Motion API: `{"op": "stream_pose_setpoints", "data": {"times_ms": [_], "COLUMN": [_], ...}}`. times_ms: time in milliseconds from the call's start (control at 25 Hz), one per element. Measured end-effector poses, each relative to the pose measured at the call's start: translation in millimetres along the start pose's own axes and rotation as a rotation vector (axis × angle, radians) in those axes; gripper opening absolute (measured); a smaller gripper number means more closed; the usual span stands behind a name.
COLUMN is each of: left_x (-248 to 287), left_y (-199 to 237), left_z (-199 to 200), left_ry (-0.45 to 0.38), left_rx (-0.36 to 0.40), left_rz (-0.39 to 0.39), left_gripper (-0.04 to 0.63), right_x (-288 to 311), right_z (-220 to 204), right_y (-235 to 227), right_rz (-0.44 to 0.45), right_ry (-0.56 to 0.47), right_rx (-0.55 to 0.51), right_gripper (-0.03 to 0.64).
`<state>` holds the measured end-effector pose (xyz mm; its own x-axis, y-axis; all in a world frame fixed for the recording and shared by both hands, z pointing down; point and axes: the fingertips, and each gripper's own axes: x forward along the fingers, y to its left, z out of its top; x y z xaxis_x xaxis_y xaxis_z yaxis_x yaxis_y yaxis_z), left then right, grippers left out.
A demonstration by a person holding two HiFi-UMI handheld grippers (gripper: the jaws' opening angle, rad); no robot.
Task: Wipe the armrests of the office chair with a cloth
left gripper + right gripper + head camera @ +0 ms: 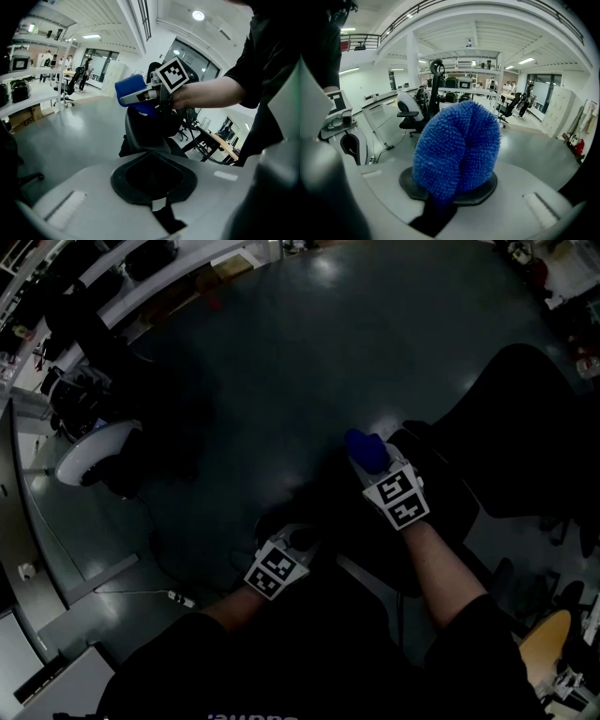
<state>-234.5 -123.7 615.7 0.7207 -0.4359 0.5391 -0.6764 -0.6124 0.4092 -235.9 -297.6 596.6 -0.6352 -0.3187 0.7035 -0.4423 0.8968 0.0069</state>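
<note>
The person's left gripper (292,545) is hanging low, close to their body, its fingers drawn together on nothing. Further out, the right gripper (382,474) is pinching the blue cloth (364,448) tight in its fingers, holding it just over the black office chair (511,427) on the grey floor (281,352).

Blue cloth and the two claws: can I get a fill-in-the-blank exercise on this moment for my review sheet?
1. The cloth, clamped in the right claw, is ___ in colour.
2. The left claw holds ___ between its jaws.
3. The marker cube on the right claw shows black and ___ squares.

Missing words: blue; nothing; white.
</note>
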Motion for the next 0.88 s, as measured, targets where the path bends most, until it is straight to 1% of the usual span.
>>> {"op": "stream_pose_setpoints", "data": {"times_ms": [160,320,640,880], "left_x": [-1.1,-2.5,-3.4,-3.9], "left_y": [-1.0,-2.9,-5.8,-13.0], "left_z": [0.3,-2.7,-5.7,-9.0], "left_ry": [0.001,0.007,0.016,0.043], "left_rx": [0.018,0.035,0.063,0.110], "left_rz": [-0.018,-0.043,-0.074,-0.096], "left_gripper": [0.017,0.017,0.017,0.017], "right_x": [-0.6,-2.6,-14.8,-25.3], "right_z": [1.1,-2.5,-11.8,-23.1], "right_y": [32.4,71.5,136.3,165.4], "right_rz": [0.026,0.055,0.106,0.113], "right_ry": [0.009,0.040,0.051,0.036], "right_rx": [-0.019,-0.038,0.021,0.098], "right_gripper": [0.081,0.081,0.081,0.081]}}
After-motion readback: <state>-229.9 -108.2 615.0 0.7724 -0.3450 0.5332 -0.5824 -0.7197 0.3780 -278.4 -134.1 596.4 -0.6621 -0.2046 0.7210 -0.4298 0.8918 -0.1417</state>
